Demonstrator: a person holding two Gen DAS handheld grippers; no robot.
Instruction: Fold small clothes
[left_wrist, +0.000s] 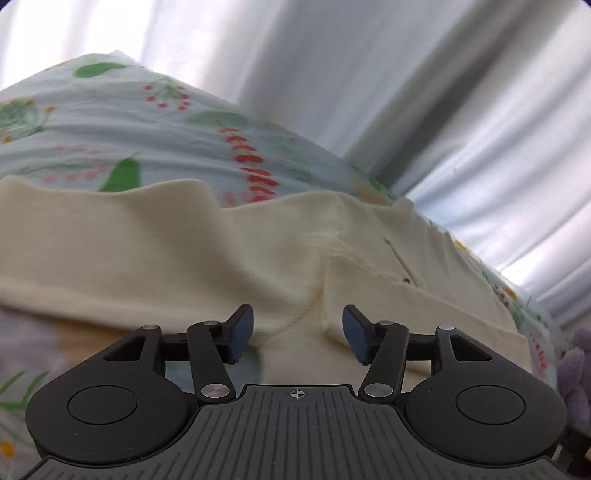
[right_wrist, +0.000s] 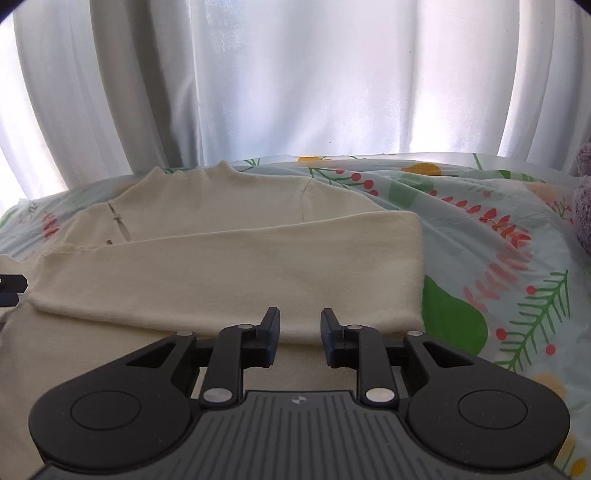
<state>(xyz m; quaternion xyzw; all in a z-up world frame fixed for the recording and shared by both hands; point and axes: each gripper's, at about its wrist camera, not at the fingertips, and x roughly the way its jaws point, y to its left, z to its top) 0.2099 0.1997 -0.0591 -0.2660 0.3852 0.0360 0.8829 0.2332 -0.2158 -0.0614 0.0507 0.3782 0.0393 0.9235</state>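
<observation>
Cream knit top (right_wrist: 229, 258), sleeve folded across, spread on the floral bed (right_wrist: 480, 229). Left hand-held gripper (left_wrist: 297, 332) parted wide, right hand-held gripper (right_wrist: 300, 332) narrower. Both empty above it.

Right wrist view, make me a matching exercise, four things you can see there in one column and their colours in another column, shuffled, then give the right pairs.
Things:
1. sweater
2. bedsheet
3. curtain
4. plush toy

Colours:
A. purple
B. white
C. cream
D. pale blue with red and green plant print

Pairs: 1-C, 2-D, 3-B, 4-A
</observation>
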